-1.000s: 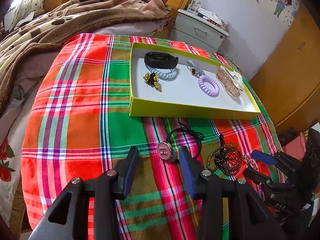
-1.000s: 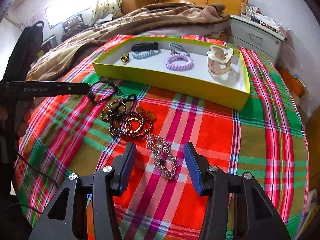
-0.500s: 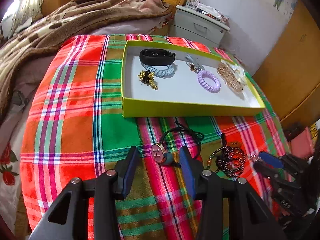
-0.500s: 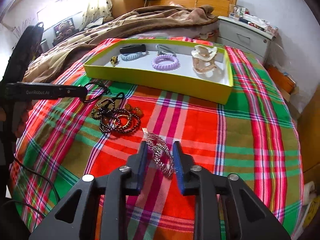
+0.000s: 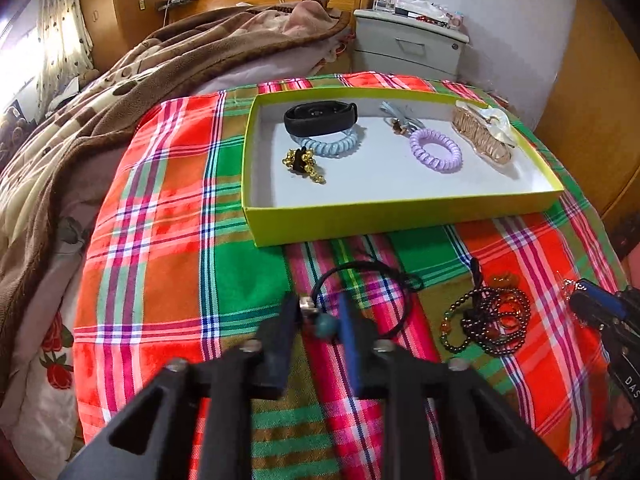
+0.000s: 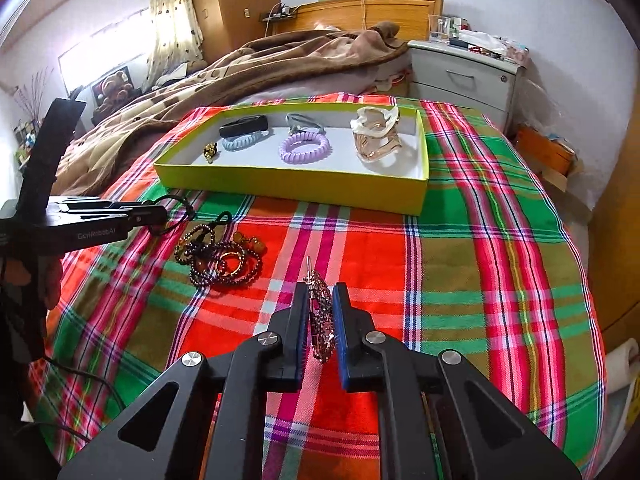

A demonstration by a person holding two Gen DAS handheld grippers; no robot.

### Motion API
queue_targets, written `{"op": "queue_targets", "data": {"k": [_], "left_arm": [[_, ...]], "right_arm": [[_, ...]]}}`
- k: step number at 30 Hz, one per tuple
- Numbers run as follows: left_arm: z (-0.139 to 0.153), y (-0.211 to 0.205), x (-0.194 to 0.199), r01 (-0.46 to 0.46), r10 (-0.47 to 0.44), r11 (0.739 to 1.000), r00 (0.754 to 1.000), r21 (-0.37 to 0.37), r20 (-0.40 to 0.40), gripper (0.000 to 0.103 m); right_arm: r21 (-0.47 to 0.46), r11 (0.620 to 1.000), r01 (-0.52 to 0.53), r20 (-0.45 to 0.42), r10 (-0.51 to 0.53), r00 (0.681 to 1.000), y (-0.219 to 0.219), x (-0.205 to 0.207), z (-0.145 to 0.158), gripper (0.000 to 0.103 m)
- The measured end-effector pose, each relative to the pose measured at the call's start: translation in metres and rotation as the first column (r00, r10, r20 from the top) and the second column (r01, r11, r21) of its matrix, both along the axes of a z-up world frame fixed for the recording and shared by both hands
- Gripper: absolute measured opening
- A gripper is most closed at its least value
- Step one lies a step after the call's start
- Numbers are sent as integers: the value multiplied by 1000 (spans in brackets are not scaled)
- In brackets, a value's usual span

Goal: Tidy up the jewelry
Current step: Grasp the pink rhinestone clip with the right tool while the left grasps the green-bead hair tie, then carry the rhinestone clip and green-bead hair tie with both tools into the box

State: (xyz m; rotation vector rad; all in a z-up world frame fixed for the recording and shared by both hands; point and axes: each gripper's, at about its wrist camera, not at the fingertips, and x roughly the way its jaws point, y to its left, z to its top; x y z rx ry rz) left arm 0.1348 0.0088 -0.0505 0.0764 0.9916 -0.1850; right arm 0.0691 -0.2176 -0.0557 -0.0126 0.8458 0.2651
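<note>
My left gripper [image 5: 317, 304] has its jaws closing, and the pads press on the silver charm and teal bead [image 5: 316, 318] of a black cord loop [image 5: 372, 268] lying on the plaid cloth. My right gripper [image 6: 320, 292] is also closing, its pads clamping a sparkly rhinestone clip [image 6: 320, 320] that stands on edge between them. A pile of dark beaded bracelets [image 6: 220, 260] lies on the cloth between the two grippers. Beyond them a yellow-green box [image 5: 400, 216] holds a black band [image 5: 320, 118], a blue coil tie [image 5: 330, 146], a purple coil tie [image 5: 436, 150], a gold bead piece [image 5: 302, 162] and a clear claw clip [image 5: 480, 136].
The plaid cloth [image 6: 480, 280] covers the bed's end and drops off at the right and near edges. A brown blanket [image 5: 120, 100] is heaped to the left and behind. A grey nightstand [image 6: 464, 76] stands at the back right beside wooden cabinets.
Both grippers went from wide open to closed: the left onto the cord's charm, the right onto the rhinestone clip, which tipped up from flat to standing on edge.
</note>
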Motion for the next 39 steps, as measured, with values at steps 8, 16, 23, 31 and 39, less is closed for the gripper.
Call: {"op": "queue_targets", "data": {"k": [8,16,23,31,39], "left_arm": [[2,7,-2,-15,15,999,1000,-46,-1,18],[15,10,-8,-9,12,997,999,-71,33,18],[33,13,-12,11,-2,991,998,-131,63,18],[53,11,-5,34,-18,985,995,-169,97,18],[67,5,19,55,-33,979,993,-197,113,18]], "right_arm": [[10,1000,16,10,-16,1000,-1,0,2,12],[18,999,29,41,-30,999,-1,-2,12,12],[25,999,38,72,-40,997,1,-1,24,12],[42,998,55,106,-59,993,3,11,39,12],[41,997,69,126,-74,989,10,38,48,12]]}}
